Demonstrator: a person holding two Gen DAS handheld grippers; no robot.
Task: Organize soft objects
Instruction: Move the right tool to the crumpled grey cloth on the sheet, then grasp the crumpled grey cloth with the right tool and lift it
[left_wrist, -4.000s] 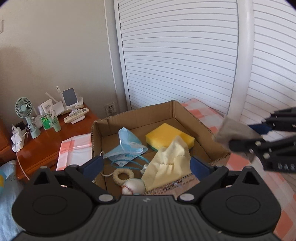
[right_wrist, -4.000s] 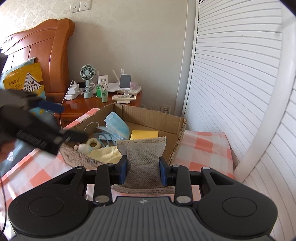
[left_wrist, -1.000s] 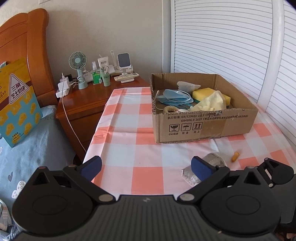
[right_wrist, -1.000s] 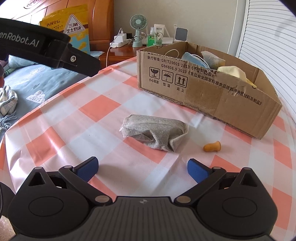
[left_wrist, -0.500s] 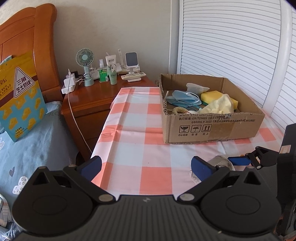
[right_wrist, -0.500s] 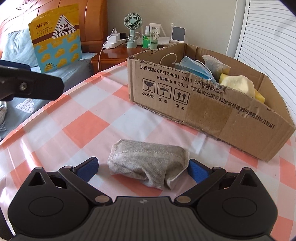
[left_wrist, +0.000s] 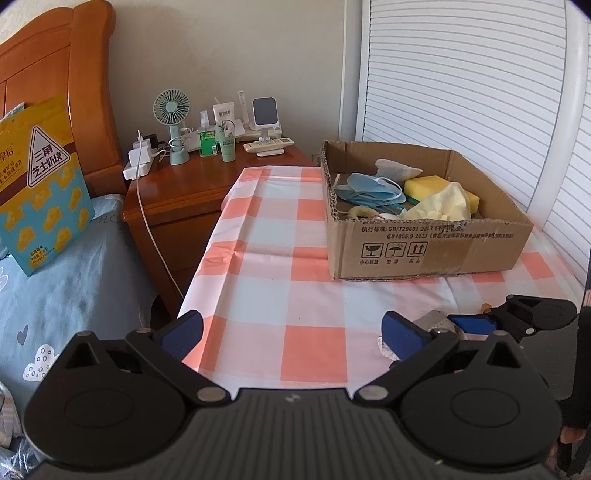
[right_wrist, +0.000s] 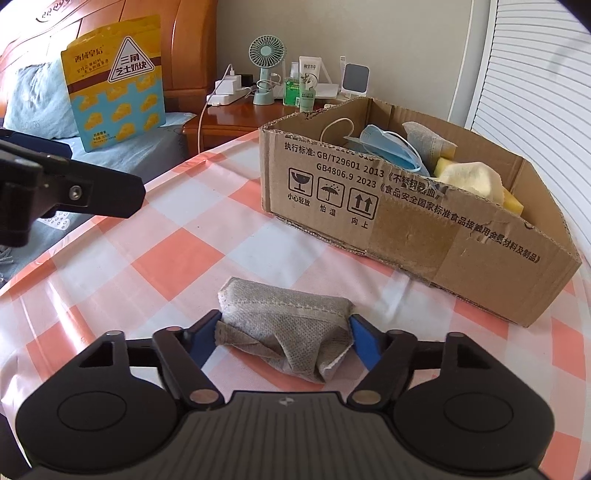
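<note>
Grey fabric pouch (right_wrist: 286, 334) on checked tablecloth (right_wrist: 177, 254) before cardboard box (right_wrist: 406, 229), right gripper (right_wrist: 284, 338) just closing, pads touching both pouch ends, left gripper (left_wrist: 291, 332) spread wide, empty.

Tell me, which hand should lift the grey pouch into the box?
The right. The right gripper has just been closing around the grey pouch, one pad at each end. The left gripper is open over bare tablecloth, beside the pouch. The box is just behind.
</note>
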